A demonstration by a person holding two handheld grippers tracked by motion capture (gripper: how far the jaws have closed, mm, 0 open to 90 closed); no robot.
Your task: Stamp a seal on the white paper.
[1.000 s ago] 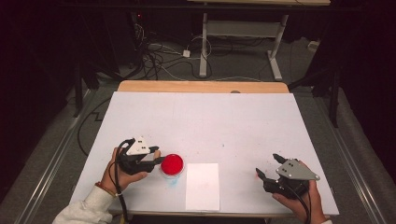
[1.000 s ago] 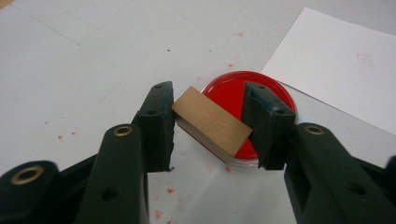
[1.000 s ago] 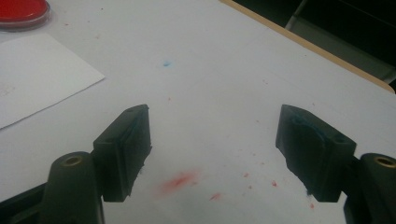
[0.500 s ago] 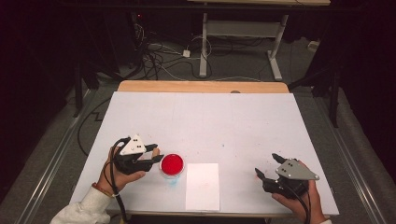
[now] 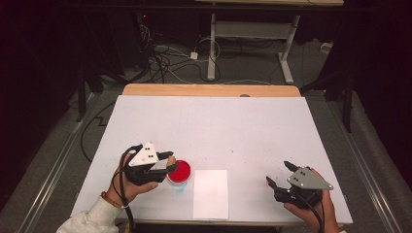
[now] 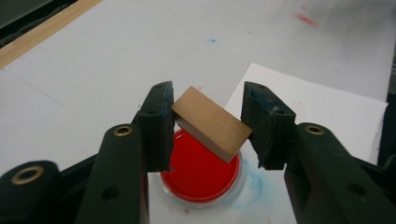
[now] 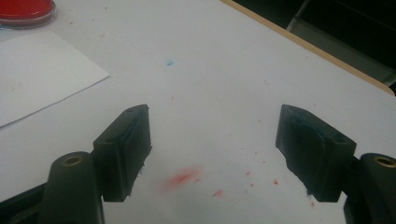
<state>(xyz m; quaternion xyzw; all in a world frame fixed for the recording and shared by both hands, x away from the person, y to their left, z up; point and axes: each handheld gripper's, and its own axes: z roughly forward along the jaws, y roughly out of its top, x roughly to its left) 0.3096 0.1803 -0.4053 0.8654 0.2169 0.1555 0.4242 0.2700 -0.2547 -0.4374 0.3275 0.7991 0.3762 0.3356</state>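
A round red ink pad (image 6: 201, 172) in a clear rim sits on the white table (image 5: 214, 126), touching the left edge of a white paper sheet (image 5: 211, 193). Just above the pad, the left gripper (image 6: 208, 122) clamps a flat rectangular wooden block (image 6: 211, 122), tilted, perhaps a stamp. Well to the right of the pad, the right gripper (image 7: 212, 149) rests low, jaws wide apart over red smudges (image 7: 183, 176).

table (image 5: 214, 121): white top | red ink pad (image 5: 180, 171) | paper sheet (image 5: 211, 194) beside it
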